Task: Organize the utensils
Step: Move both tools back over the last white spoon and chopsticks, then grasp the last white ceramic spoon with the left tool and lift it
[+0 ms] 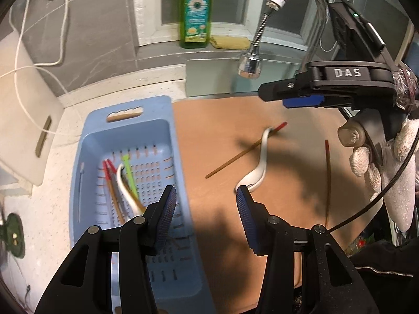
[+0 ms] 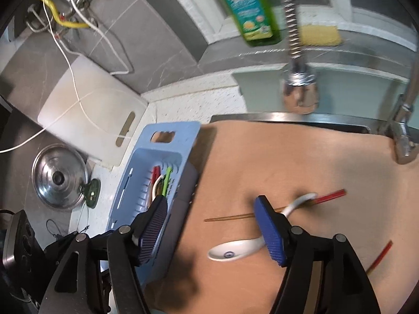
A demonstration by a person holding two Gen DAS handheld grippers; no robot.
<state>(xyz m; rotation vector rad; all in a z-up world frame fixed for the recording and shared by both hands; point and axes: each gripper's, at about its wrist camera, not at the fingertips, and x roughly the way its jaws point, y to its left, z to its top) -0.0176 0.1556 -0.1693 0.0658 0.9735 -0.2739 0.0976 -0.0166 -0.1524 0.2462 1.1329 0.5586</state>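
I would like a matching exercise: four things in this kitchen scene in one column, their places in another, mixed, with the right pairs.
Things
1. spoon
2. green bottle
3. pot lid
4. green utensil

Places
A. in the blue basket
B. on the window sill
C. on the brown board, across a chopstick
D. on the counter left of the basket

Pairs: 1-C, 2-B, 3-D, 4-A

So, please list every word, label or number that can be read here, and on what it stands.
"DAS": white letters on the right hand-held gripper.
Label of the green bottle: daisy picture, its text too blurred to read.
Blue mark in the white spoon: too small to read.
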